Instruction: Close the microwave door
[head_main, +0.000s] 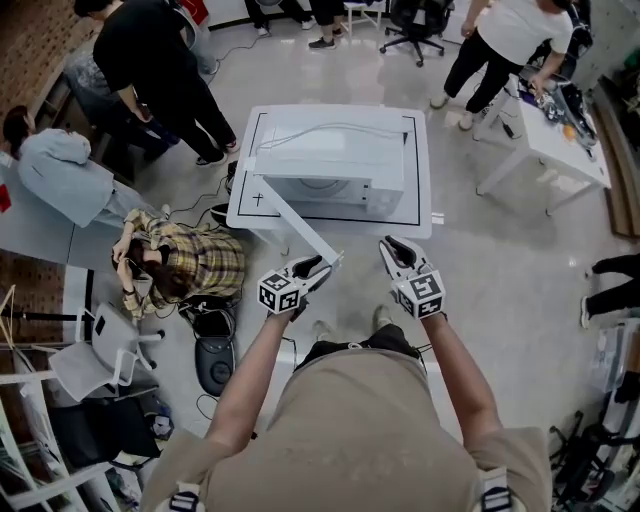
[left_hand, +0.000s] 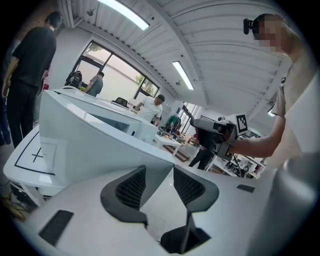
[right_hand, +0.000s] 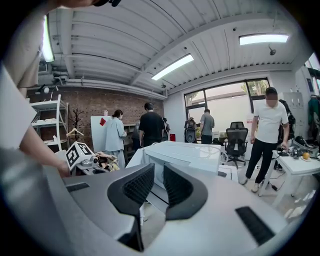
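Head view: white microwave (head_main: 330, 160) sits on a white table (head_main: 415, 215) with a black outline, at 12 o'clock from the person holding the 2 grippers. Microwave door (head_main: 300, 225) is open, hinged at the front left corner and swung out toward 5 o'clock, with its free end near the table's front edge.

Left gripper (head_main: 318, 268) is right at the door's free end, just off the table edge. In the left gripper view its jaws (left_hand: 160, 175) are apart with a medium gap, and the white door panel (left_hand: 100, 145) fills the 10 o'clock side, its edge running down into the gap. Cannot tell whether either pad touches the door.

Right gripper (head_main: 395, 250) hovers at 3 o'clock from the left one, apart from the door and just in front of the table edge. In the right gripper view its jaws (right_hand: 159, 172) are nearly together with only a narrow slit and nothing between them, and the microwave (right_hand: 185, 157) is straight ahead at 12 o'clock.

Around the table: a person in a plaid shirt (head_main: 190, 262) low on the floor at 9 o'clock from the left gripper, a person in black (head_main: 150, 60) at 10 o'clock from the table, and a person in a white shirt (head_main: 505, 40) at 2 o'clock beside a second white table (head_main: 560, 150).
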